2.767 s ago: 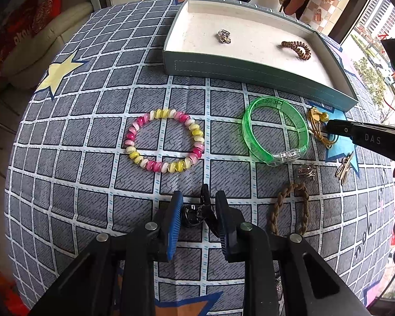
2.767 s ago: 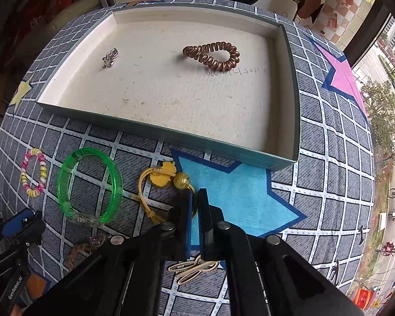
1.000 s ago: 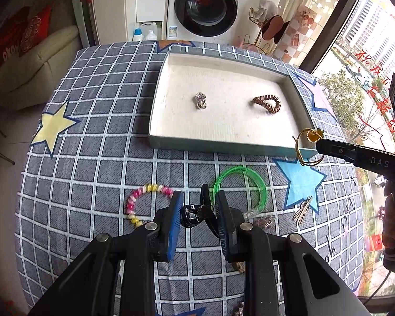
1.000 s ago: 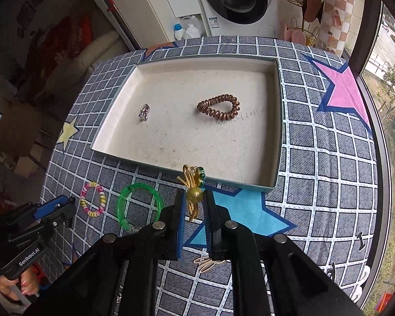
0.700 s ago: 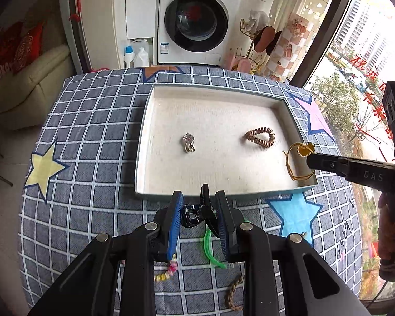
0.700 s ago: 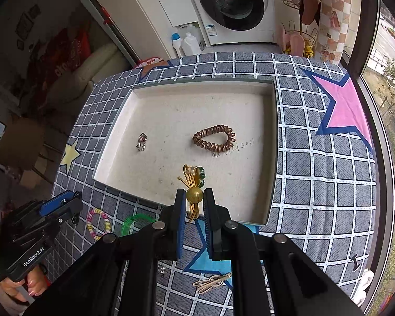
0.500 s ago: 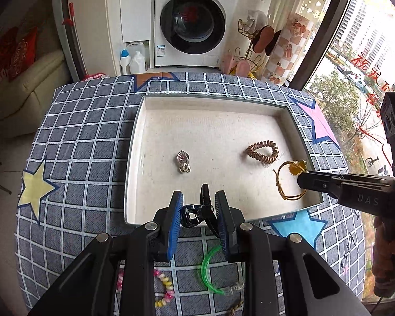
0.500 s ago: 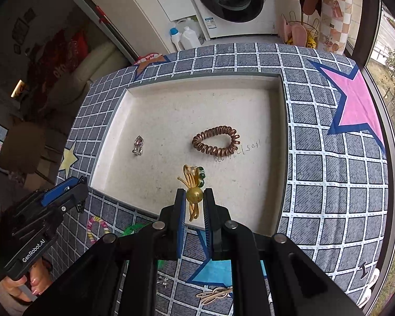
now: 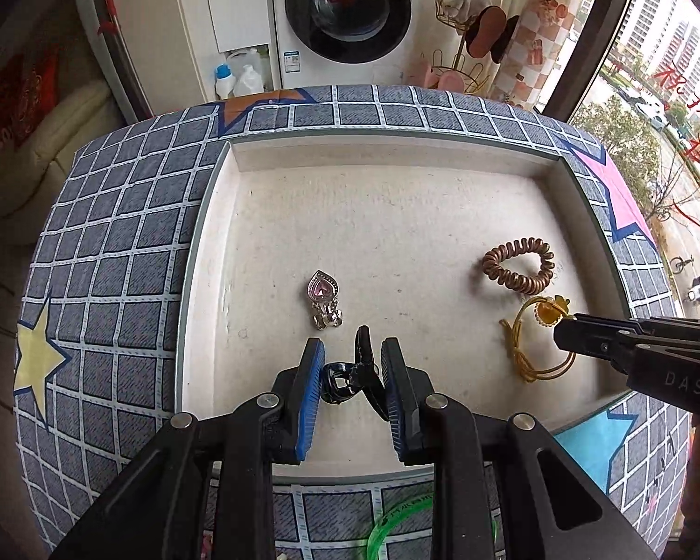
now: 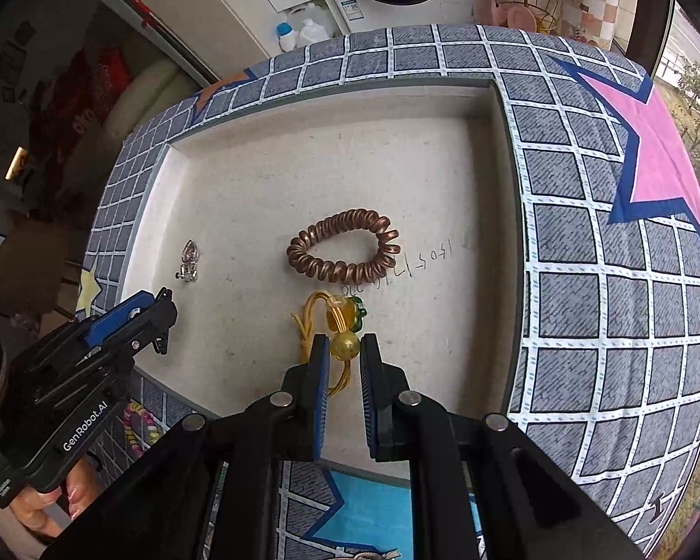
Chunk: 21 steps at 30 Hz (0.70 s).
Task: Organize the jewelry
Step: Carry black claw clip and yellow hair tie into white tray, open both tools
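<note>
Black claw clip: the black claw clip point(image 9: 350, 375) sits between the blue pads of the left gripper point(image 9: 352, 385), clamped there, above the near part of the tray floor.
Yellow hair tie: the yellow hair tie point(image 10: 338, 326) is pinched at its amber bead by the right gripper point(image 10: 343, 375); its cord loop hangs down toward the tray floor (contact with the floor cannot be told).
Left gripper: closed on the clip, pointing steeply down over the tray.
Right gripper: jaws nearly together, gripping the bead only.
Tray: the shallow white tray point(image 9: 210, 252) has a grey-green outer wall.
Already in tray: a copper spiral hair tie point(image 10: 345, 245) lies just beyond the yellow one; a heart pendant point(image 9: 323, 296) lies just beyond the left gripper's tips.
Outside tray: a green bangle point(image 9: 396, 520) and a beaded bracelet point(image 10: 137, 422) lie on the checked tablecloth point(image 9: 116, 242), nearer than the tray.
Person: fingers point(image 10: 51, 501) wrap the left gripper's handle.
</note>
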Tool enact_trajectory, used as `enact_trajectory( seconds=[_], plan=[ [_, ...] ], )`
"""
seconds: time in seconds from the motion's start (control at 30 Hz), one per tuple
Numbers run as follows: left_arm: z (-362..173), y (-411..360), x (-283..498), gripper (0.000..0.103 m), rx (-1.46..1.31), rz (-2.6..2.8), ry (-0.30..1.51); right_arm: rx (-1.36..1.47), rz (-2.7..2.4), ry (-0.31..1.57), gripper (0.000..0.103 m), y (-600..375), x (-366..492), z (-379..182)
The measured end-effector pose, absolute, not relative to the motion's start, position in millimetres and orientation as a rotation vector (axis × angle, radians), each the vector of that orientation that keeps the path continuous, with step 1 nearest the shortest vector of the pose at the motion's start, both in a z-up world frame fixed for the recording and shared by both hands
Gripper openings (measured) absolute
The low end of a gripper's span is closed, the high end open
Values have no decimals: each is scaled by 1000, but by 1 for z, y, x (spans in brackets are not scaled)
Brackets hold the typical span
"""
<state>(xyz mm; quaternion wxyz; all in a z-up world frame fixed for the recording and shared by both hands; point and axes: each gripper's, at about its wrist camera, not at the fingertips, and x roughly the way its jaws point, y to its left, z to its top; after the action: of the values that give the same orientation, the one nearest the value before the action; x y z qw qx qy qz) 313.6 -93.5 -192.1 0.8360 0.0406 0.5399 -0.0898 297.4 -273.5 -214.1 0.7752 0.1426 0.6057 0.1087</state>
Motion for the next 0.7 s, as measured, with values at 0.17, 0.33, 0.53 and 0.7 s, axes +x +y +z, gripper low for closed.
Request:
enact_trajectory(
  seconds=[0.17,0.33,0.53,0.7],
  plan=[
    [-203,-96,322,38,102,-156,1158,288,187,1313,14,-282,305,-221],
    [-214,-96,327,38,102,-128,1182,256,169,1296,14,-286,310,-220],
    [-215,-98,328,39,121,-121,1183,192,170,1288,15,-281,310,-218],
    [-213,-95,328,39,121,-97,1188,185,165,1291,46,-277,310,-215]
  ],
)
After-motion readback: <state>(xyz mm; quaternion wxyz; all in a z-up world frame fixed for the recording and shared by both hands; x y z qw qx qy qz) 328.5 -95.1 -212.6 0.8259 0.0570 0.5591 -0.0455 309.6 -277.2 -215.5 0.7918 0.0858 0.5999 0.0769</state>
